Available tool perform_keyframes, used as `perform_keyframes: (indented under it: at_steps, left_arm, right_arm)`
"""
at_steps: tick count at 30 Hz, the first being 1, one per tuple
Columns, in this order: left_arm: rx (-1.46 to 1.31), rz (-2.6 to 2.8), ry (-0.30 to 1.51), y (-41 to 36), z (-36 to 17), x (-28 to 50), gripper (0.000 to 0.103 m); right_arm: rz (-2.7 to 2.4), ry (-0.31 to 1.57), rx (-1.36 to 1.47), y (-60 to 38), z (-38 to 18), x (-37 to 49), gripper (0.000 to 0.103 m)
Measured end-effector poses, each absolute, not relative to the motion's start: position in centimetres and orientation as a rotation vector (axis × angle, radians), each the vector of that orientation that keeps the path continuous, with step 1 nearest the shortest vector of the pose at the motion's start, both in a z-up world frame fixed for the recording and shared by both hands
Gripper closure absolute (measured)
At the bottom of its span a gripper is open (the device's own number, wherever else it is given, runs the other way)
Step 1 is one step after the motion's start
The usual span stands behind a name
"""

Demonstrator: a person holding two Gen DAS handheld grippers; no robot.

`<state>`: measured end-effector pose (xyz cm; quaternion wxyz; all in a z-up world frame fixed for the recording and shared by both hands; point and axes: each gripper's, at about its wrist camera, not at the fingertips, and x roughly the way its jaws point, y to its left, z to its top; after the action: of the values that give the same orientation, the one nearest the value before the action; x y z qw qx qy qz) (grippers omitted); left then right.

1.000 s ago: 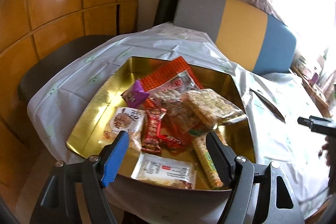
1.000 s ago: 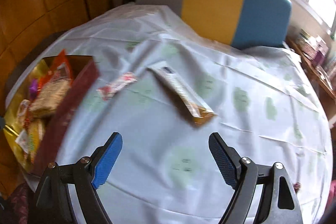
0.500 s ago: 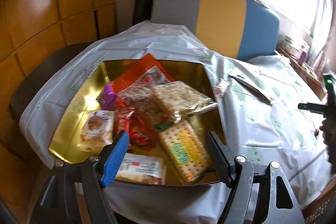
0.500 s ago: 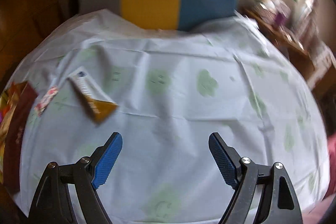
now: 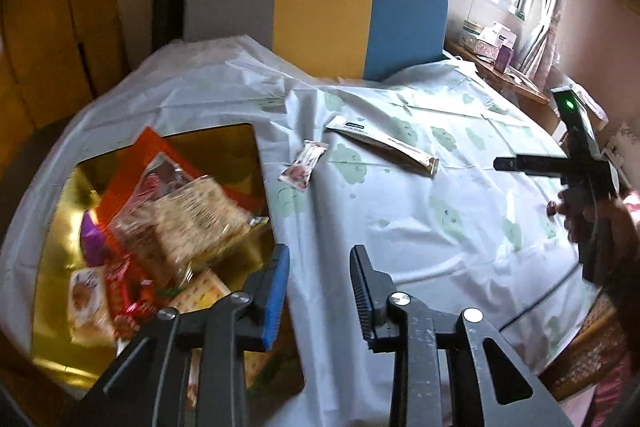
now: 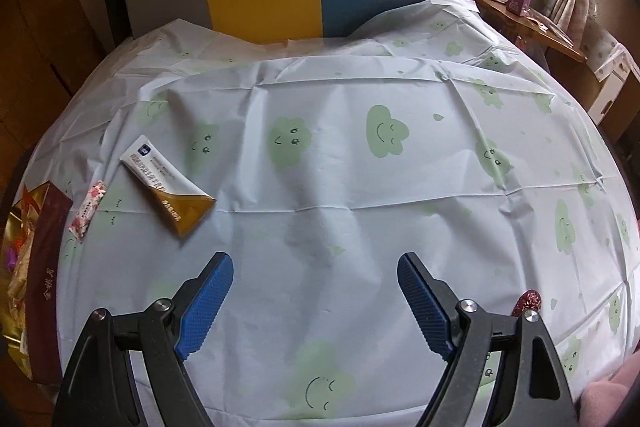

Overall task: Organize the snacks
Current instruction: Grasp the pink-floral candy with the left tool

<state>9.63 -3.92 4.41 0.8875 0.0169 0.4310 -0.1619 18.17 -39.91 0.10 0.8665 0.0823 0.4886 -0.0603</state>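
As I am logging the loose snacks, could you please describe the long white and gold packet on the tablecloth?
The long packet is a flat, glossy sachet, white with dark print and a blue logo at its far end, gold at its near end. It lies flat and slantwise on the tablecloth, unopened as far as shows, just right of a small pink sachet, apparently not touching it. No hand-held gripper touches it.

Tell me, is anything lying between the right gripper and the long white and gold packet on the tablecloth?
Nothing visible: only bare tablecloth lies between the right gripper and the packet.
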Motion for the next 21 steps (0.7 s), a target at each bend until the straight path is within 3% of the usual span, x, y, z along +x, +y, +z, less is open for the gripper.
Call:
perform_keyframes:
  at_steps: [2,11,21]
  left_arm:
    - [0.024,-0.366,0.922,-4.4,4.7,11.8,0.079]
    - [0.239,-0.444,0.998,-9.2,3.5,20.1,0.082]
    - [0.495,-0.422,1.105,-12.9,-1.6,25.6,0.083]
  right_arm:
    - [-0.119,1.014,0.177,-39.8,0.3,18.2,0.017]
    - [-0.087,0.964,0.22,-40.0,1.9,17.8,0.017]
    - [-0.063,0.93,0.24,-40.3,2.9,17.9,0.017]
